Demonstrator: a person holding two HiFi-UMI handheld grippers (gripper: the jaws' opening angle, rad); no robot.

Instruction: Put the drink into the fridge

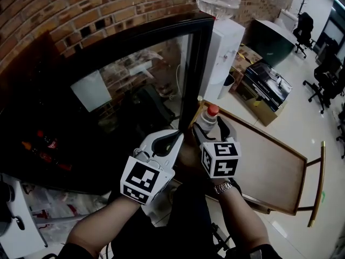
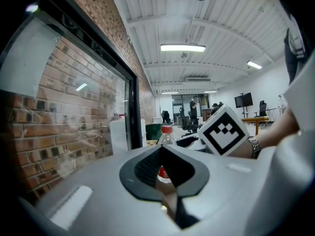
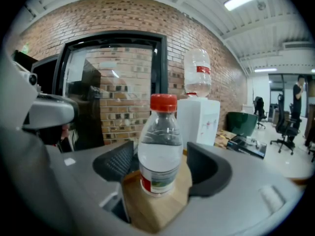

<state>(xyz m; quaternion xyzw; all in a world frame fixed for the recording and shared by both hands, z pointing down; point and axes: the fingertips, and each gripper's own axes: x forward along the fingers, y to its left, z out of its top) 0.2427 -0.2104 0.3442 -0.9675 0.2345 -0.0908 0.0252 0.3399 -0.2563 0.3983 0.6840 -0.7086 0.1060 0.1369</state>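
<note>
grey plastic, black ribbed pads: right gripper [image 3: 160, 157] stands wide, one pad either side of the water bottle [image 3: 158, 136], neither pressing it as far as shows. left gripper [image 2: 162, 149] alongside, tips together, nothing in them.

bottle upright on the very corner of the wooden table [image 1: 269, 166], the corner nearest the fridge [image 1: 197, 63]. red cap, clear body, nearly full, label band low down.

handling, my read: light to middling weight, with thin walls that dent under a hard squeeze. smooth, a bit slippery. tall and narrow, so easy to tip off that corner. best hold is mid-body, on or just above the label, not the tapered shoulder or cap.

hard to make out: glass door [image 1: 135, 90] is full of brick reflections and the shelves behind barely show. cannot tell whether it is shut or ajar; no handle found. bottle's foot is hidden behind the gripper in head view. label print unreadable.
</note>
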